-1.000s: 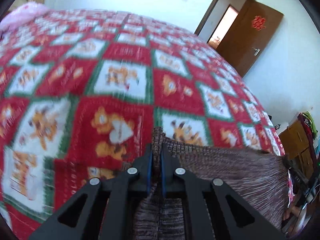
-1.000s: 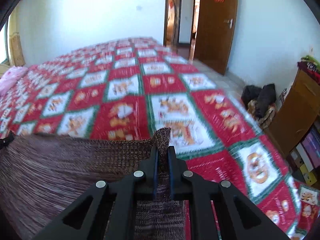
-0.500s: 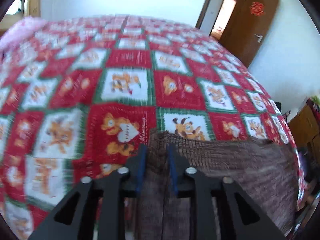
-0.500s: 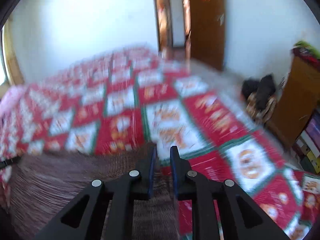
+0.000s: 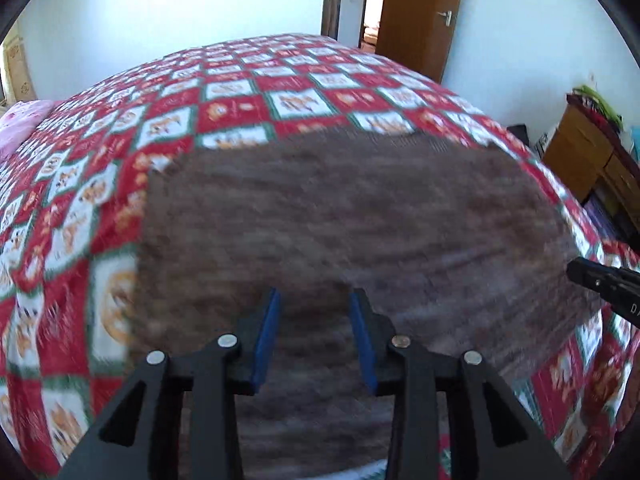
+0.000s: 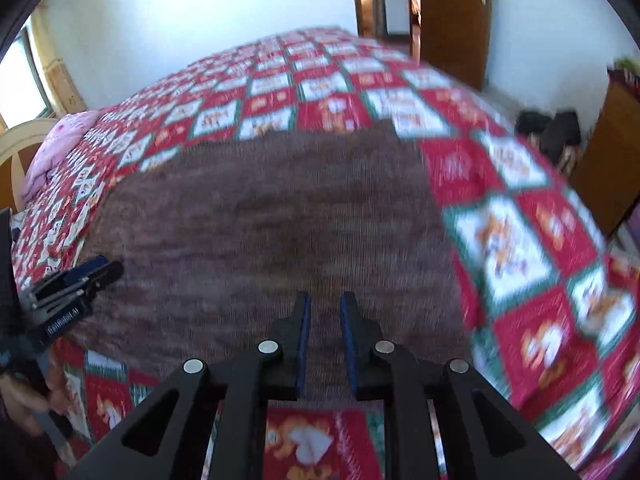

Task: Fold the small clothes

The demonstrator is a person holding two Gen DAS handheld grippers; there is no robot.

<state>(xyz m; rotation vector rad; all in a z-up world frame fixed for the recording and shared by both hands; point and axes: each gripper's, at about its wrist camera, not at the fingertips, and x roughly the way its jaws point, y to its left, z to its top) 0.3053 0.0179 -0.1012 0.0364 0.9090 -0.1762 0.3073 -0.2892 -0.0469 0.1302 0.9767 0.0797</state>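
garment [image 5: 352,216] flat on bedspread [image 5: 240,92] | pillow [image 6: 60,148] at far left of bed | door [image 5: 420,12] beyond bed, right | cabinet [image 5: 588,156] right of bed

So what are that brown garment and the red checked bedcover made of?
The brown garment looks like a matte, mottled ribbed knit, possibly wool or acrylic, with fine ribs showing at its far edge. The bedcover looks like soft printed cloth with cartoon squares. Motion blur leaves both fibres uncertain.

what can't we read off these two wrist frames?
- Brown knit garment: type and fold lines unclear, motion blur in both views.
- Its near edge: hidden behind left gripper in the left view.
- Bedspread pictures: smeared.
- Right gripper: mostly cut off at the left view's edge.
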